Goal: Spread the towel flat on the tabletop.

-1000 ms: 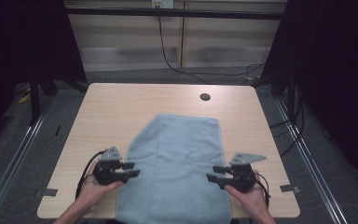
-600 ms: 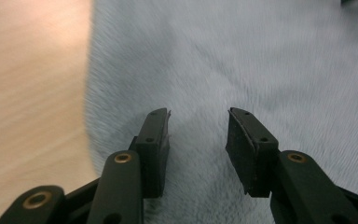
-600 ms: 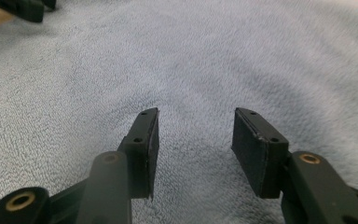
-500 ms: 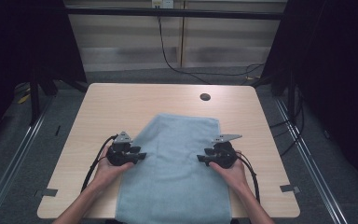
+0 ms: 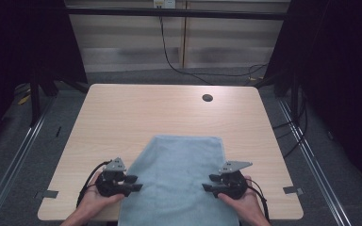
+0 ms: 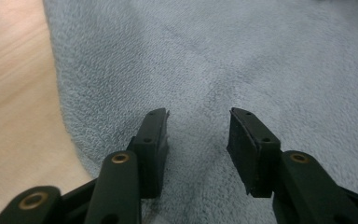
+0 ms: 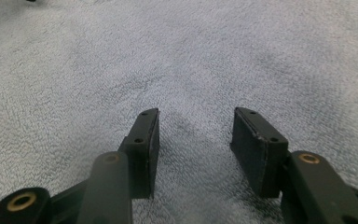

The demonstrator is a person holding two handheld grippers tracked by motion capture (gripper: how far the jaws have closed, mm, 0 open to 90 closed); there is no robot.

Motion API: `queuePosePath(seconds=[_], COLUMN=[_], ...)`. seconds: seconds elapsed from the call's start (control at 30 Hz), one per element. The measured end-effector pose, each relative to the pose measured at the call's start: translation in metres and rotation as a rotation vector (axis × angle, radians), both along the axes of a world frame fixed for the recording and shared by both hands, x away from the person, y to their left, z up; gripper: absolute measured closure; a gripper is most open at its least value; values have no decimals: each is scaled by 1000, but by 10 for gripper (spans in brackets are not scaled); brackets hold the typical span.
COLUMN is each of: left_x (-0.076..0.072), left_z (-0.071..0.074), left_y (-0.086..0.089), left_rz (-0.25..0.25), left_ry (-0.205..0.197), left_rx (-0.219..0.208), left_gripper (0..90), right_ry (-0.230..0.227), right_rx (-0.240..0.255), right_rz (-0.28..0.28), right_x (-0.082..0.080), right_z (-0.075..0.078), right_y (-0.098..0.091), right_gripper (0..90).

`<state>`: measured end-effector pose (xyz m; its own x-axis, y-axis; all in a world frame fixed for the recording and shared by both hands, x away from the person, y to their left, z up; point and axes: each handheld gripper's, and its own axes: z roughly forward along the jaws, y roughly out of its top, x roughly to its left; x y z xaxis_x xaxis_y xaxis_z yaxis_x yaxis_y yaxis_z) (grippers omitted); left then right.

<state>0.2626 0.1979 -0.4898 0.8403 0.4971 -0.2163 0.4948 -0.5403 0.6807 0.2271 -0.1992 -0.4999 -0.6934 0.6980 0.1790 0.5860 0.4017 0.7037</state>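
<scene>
inspecting the worktop (image 5: 122, 117), a light blue towel (image 5: 179, 174) lay flat on its near half, its near end running over the near edge. the left gripper (image 5: 134, 183) sat at the towel's left edge and the right gripper (image 5: 209, 183) at its right edge, both pointing inward. in the left gripper view and the right gripper view alike, jaws stood parted over the terry pile, released, nothing pinched between them. judged step: positioning for a fold. the next move would call for lowering each gripper onto an edge and clenching on the towel's edge layer before lifting.
</scene>
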Motion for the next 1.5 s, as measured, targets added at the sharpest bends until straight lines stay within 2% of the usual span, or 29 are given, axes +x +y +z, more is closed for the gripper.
queuePosePath(seconds=[0.07,0.1,0.17,0.2,0.23,0.27,0.3,0.33,0.37,0.4,0.43,0.47,0.5,0.57,0.63,0.67,0.73,0.8,0.87,0.93,1.07,1.1,1.2,1.27,1.3,1.4,1.5], left_x=[3,11,26,36,50,59,65,73,76,78,78,77,75,73,71,69,64,56,47,38,32,32,34,40,43,50,61], left_z=[5,8,12,13,12,10,7,4,2,-1,-3,-5,-7,-8,-5,-2,6,16,20,17,4,2,9,16,20,25,21], left_y=[4,7,10,11,11,10,10,8,6,3,0,-5,-9,-15,-18,-20,-25,-38,-53,-69,-84,-83,-72,-58,-51,-39,-37], left_rz=[13,44,100,130,177,210,224,224,226,218,191,176,154,136,125,117,106,42,-7,-68,-109,-115,-103,-56,-35,21,62], left_ry=[-22,-29,-38,-47,-79,-82,-65,-36,-29,-40,-23,-19,-19,-20,-37,-45,-60,-85,-101,-103,-60,-51,-50,-45,-57,-71,-71], left_rx=[-45,-73,-96,-107,-84,-73,-87,-99,-96,-108,-118,-103,-73,-57,-58,-76,-86,-104,-116,-81,-30,-46,-84,-141,-159,-192,-188], left_gripper=[555,550,542,536,532,515,499,497,497,497,502,509,533,653,730,759,785,786,783,758,646,619,589,580,587,591,558], right_ry=[7,14,19,2,-10,-21,-25,-22,-25,-23,-27,-21,-16,-28,-26,-27,-28,-33,-32,-38,-39,-33,-18,-15,-12,-14,-10], right_rx=[7,8,39,51,56,58,58,54,48,45,38,42,47,47,52,50,48,41,40,48,41,30,6,6,11,13,12], right_rz=[3,4,-15,-21,-33,-45,-47,-58,-64,-68,-73,-85,-91,-96,-102,-99,-91,-99,-110,-123,-129,-132,-129,-130,-134,-138,-140], right_x=[-7,-8,-7,-4,-1,5,10,12,16,18,20,21,21,21,20,19,19,19,20,20,19,18,18,20,21,23,24], right_z=[0,1,3,4,6,8,8,8,7,6,5,5,5,6,6,6,6,6,7,7,6,5,0,-1,-1,-1,-1], right_y=[0,-1,-3,-4,-5,-6,-7,-8,-8,-9,-10,-11,-13,-15,-16,-16,-16,-16,-18,-21,-24,-24,-23,-23,-23,-24,-23], right_gripper=[515,510,502,501,497,496,493,490,488,487,485,484,483,477,476,476,476,477,476,476,476,474,470,470,470,470,469])
